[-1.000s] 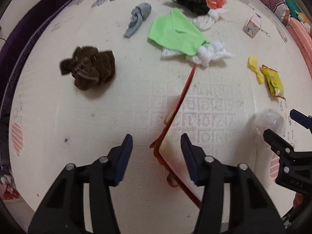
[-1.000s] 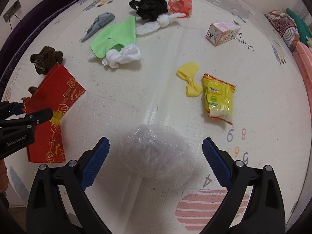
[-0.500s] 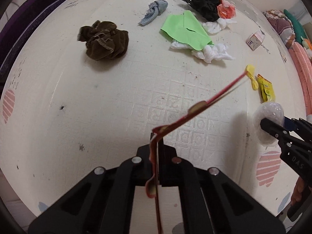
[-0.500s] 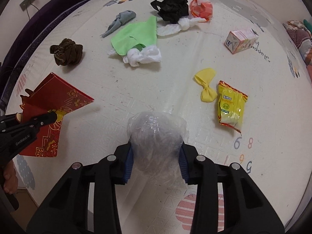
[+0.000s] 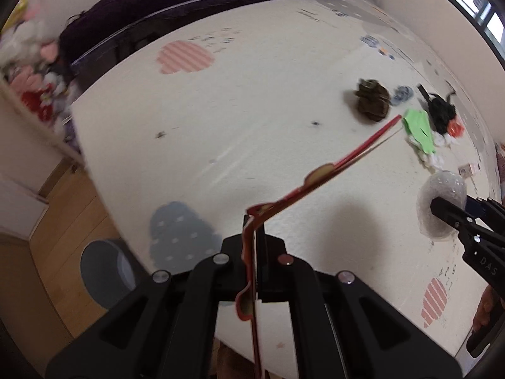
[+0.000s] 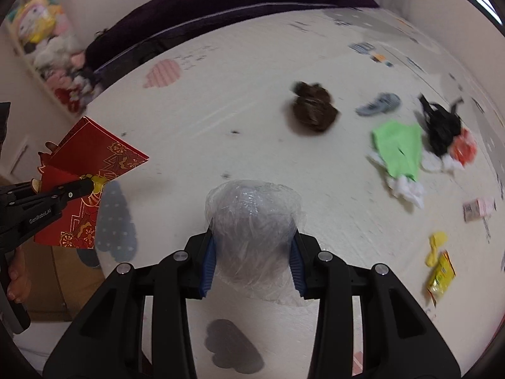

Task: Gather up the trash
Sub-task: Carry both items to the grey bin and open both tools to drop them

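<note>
Left gripper (image 5: 252, 240): I clamped the red envelope (image 5: 334, 170) edge-on.
Right gripper (image 6: 252, 262): I squeezed the plastic ball (image 6: 252, 221).
Mat (image 6: 221, 120): clothes lay at two o'clock.

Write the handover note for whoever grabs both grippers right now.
Left gripper: shut on the red envelope, lifted off the mat.
Right gripper: shut on the clear plastic wad, also lifted.
Done: both pieces picked up, neither dropped off yet. A round grey bin sits on the wood floor off the mat's edge, probably the drop spot.
Left on the play mat: brown cloth, grey sock, green sheet, black bundle, orange wrapper, white tissue, pink carton, yellow balloon, yellow snack packet.
</note>
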The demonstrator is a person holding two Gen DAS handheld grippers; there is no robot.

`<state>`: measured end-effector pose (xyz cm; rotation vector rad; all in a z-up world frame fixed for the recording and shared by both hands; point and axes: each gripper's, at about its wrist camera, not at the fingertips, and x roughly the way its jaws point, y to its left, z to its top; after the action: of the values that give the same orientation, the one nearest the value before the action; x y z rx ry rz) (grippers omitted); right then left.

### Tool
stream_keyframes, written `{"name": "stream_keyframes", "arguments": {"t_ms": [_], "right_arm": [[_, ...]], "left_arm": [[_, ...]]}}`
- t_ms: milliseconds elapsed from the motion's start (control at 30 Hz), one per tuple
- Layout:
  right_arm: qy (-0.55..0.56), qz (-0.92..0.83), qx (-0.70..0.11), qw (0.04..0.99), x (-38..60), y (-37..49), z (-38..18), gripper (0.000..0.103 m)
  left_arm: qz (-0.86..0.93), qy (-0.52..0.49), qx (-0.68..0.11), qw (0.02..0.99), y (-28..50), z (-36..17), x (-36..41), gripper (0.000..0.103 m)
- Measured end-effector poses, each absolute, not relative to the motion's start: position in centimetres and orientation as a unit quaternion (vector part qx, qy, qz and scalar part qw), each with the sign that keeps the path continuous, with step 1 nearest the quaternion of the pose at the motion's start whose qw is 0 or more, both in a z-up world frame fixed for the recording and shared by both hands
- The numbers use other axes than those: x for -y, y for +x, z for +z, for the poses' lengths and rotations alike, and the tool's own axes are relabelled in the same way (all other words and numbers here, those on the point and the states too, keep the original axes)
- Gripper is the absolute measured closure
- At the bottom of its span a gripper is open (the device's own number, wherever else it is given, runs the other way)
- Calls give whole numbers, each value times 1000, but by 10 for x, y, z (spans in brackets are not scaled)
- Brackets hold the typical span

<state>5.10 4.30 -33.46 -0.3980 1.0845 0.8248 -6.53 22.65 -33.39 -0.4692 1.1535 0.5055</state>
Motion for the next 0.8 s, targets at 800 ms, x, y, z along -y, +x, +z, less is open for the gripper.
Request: {"name": "stream_keyframes", "arguments": {"t_ms": [800], "right_arm": [[-324,628,-416,572,-403,-267,-365,65]], "left_arm": [[472,-351,-468,659,-409,-400,-441,97]]}}
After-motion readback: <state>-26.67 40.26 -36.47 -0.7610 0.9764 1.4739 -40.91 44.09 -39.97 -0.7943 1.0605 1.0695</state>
